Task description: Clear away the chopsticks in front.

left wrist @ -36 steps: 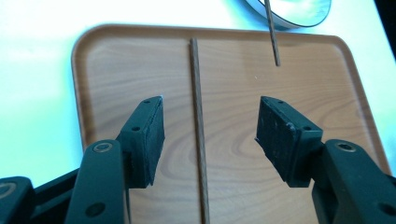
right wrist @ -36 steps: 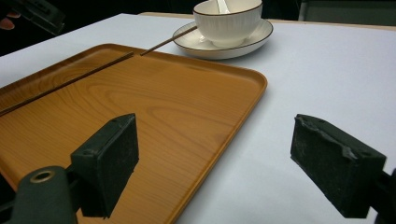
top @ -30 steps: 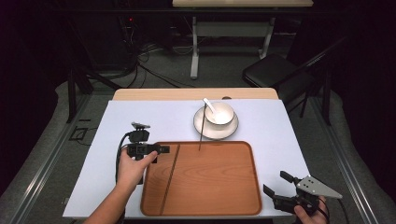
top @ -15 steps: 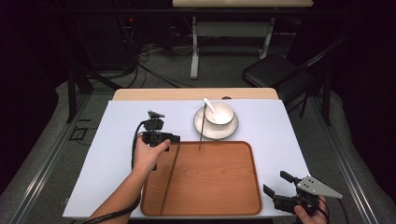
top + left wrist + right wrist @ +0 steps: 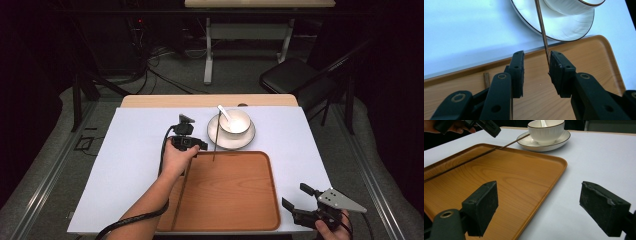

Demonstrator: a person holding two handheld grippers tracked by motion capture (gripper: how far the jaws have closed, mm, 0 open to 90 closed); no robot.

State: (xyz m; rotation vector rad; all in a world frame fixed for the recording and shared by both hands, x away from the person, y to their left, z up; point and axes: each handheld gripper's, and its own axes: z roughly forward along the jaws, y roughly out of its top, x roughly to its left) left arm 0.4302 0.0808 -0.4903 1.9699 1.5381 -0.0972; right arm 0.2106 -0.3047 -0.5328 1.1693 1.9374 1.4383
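A thin brown chopstick (image 5: 215, 142) (image 5: 541, 27) leans from the white saucer (image 5: 227, 140) (image 5: 564, 27) down onto the wooden tray (image 5: 235, 200) (image 5: 586, 57). My left gripper (image 5: 202, 146) (image 5: 535, 56) is open at the tray's far left corner. The stick's lower end lies between its jaws, close against the right pad. A second chopstick (image 5: 182, 192) (image 5: 486, 78) lies along the tray's left side. A white bowl (image 5: 236, 121) (image 5: 546, 130) holding a spoon (image 5: 225, 112) stands on the saucer. My right gripper (image 5: 296, 196) (image 5: 544, 202) hangs open wide off the tray's near right corner.
The tray lies on a pale blue mat (image 5: 135, 150) (image 5: 599, 157) that covers the table. A dark folding chair (image 5: 285, 75) and a table frame stand on the floor beyond the far edge.
My left gripper has moved forward and to the right, from the mat beside the tray to the leaning chopstick at the tray's far edge. The right gripper has stayed put.
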